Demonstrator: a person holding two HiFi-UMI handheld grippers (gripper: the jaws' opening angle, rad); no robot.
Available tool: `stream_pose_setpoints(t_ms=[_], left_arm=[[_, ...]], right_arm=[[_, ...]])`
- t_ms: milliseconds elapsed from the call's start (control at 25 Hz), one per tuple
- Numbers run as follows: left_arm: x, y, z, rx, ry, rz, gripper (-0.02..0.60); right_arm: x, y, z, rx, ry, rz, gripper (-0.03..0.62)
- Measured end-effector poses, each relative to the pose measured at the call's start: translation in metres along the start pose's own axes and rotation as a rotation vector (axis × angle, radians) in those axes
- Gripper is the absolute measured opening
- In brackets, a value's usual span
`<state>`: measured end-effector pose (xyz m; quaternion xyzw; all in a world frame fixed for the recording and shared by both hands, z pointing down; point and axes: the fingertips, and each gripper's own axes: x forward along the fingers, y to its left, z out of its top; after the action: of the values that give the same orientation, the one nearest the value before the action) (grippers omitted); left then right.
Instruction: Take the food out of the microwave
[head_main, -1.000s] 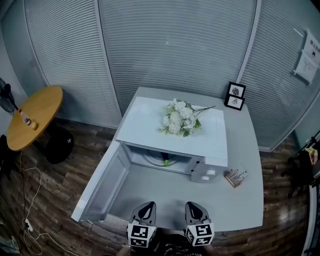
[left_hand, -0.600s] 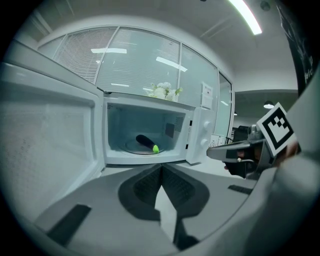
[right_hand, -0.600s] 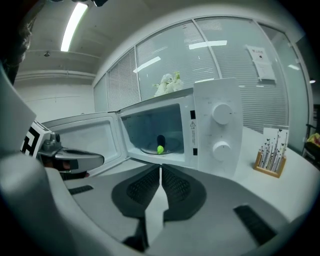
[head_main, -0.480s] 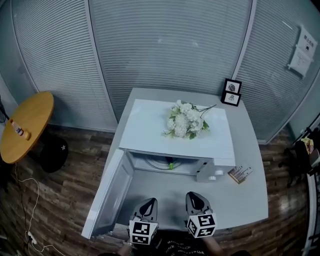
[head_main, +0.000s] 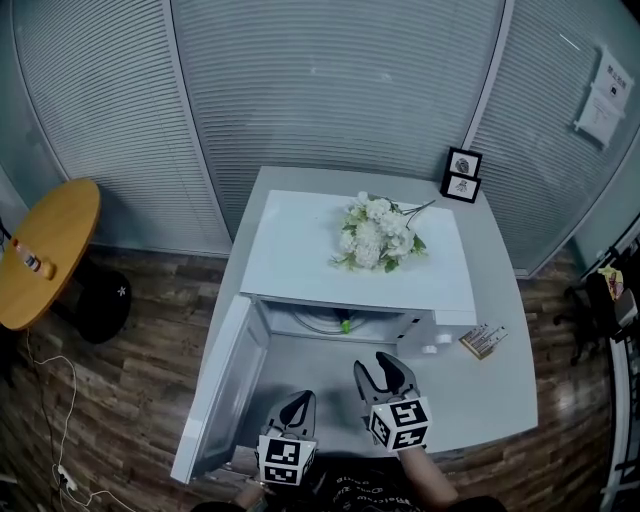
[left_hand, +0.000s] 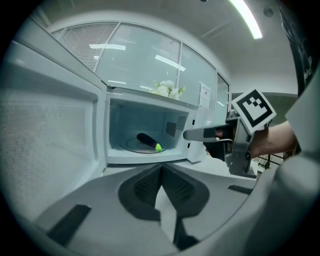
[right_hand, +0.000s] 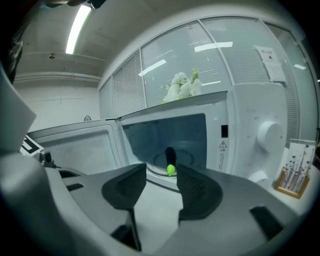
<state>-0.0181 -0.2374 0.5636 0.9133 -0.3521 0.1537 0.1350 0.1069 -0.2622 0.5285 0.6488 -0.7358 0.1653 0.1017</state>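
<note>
The white microwave (head_main: 360, 265) stands on a grey table with its door (head_main: 226, 384) swung open to the left. Inside, on the glass turntable, lies a dark eggplant with a green tip (head_main: 344, 325) (left_hand: 148, 141) (right_hand: 170, 159). My right gripper (head_main: 374, 368) (right_hand: 161, 172) hangs in front of the opening, pointed at the eggplant, its jaws opening with nothing between them. My left gripper (head_main: 298, 408) (left_hand: 161, 171) stays lower left near the table's front edge, shut and empty.
White flowers (head_main: 377, 230) lie on the microwave's top. Two small photo frames (head_main: 462, 175) stand at the back right of the table (head_main: 500, 400), and a small card holder (head_main: 481, 340) sits right of the microwave. A round wooden side table (head_main: 40, 250) stands far left.
My right gripper has moved forward toward the microwave opening and its jaws have parted. The left gripper has barely shifted.
</note>
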Motion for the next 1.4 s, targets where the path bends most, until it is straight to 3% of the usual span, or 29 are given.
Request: stream_pose_setpoints(t_ms=[160, 640, 1400], left_arm=[[-0.003, 0.003, -0.002, -0.003, 0.006, 0.009, 0.008], [-0.015, 0.018, -0.009, -0.035, 0.02, 0.07, 0.008], [-0.021, 0.014, -0.013, -0.033, 0.042, 0.072, 0.008]], right_arm=[[0.018, -0.001, 0.007, -0.011, 0.013, -0.002, 0.213], [0.078, -0.007, 0.02, -0.035, 0.055, -0.004, 0.216], [0.138, -0.028, -0.01, -0.06, 0.181, -0.033, 0.216]])
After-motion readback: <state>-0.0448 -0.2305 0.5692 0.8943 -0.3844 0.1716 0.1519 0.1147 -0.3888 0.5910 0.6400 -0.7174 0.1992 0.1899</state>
